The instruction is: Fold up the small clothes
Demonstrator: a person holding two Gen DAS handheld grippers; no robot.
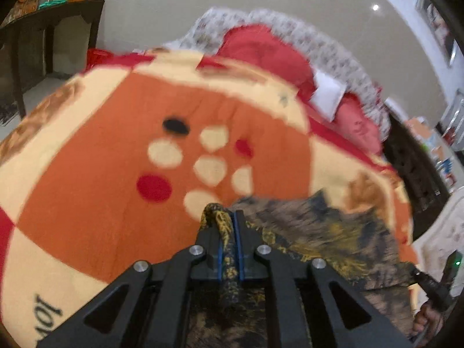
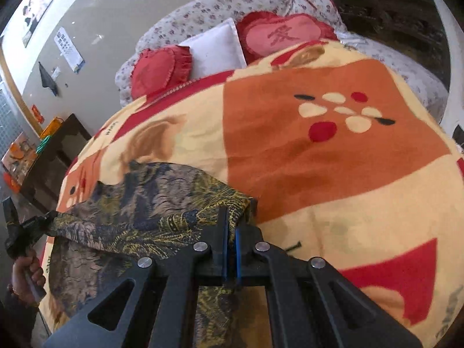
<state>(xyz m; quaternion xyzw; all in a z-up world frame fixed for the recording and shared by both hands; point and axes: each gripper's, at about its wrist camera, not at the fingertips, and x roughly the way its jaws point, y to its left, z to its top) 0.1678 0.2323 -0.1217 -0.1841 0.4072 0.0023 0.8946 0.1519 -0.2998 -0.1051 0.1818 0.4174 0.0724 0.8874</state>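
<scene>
Only right view shows white pillow (image 2: pixel 216 47)

Left hand-held gripper (image 1: pixel 225 217) and right hand-held gripper (image 2: pixel 236 217) both clamped, angled downward.

**Garment stretched over the bed between two grippers**

A blanket (image 2: pixel 333 174) covers the bed (image 2: pixel 420 87). Over its near part hangs the garment (image 2: pixel 150 203), one corner in the left gripper (image 1: pixel 224 223), another in the right gripper (image 2: pixel 232 223). Behind the blanket, at the head of the bed, a pillow (image 2: pixel 214 49) stands between two cushions (image 2: pixel 159 69). A side table (image 1: pixel 52 29) stands on the floor beside the bed.
</scene>
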